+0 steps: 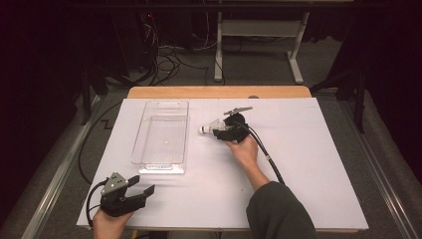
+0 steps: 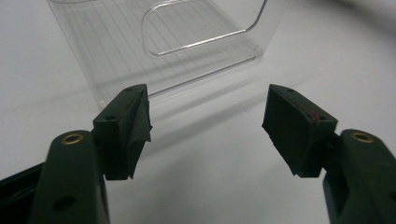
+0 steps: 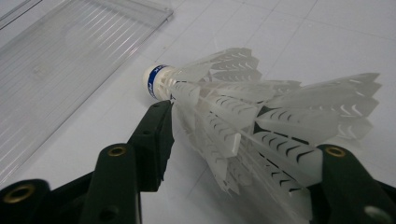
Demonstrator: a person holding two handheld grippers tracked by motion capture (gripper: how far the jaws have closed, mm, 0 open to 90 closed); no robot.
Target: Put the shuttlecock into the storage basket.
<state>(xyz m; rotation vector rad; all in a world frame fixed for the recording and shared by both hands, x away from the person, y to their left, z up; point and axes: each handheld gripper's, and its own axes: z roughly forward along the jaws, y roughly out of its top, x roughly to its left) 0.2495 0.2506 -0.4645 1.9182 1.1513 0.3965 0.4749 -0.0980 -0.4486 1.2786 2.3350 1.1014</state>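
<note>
- Left gripper (image 1: pixel 142 190) rests at the counter's (image 1: pixel 298 164) near-left corner, its fingers (image 2: pixel 128 128) wide apart on nothing, aimed at the tray's near end. It sits close to the counter's front edge, so a backward slip could take it off the counter.
- Clear plastic tray (image 1: pixel 161 133) lies lengthwise left of centre, empty; open counter lies all round it.
- Shuttlecock (image 1: pixel 211 128) lies just right of the tray, cork toward it. The right gripper (image 1: pixel 220 130) straddles its feather skirt, fingers (image 3: pixel 156 135) part-way closed; whether they press yet I cannot tell.
- Risk, as I judge it: squeezing feathers could crush them, or let the shuttlecock twist loose.
- Right of the hand (image 1: pixel 243 149), broad bare counter gives free room.
</note>
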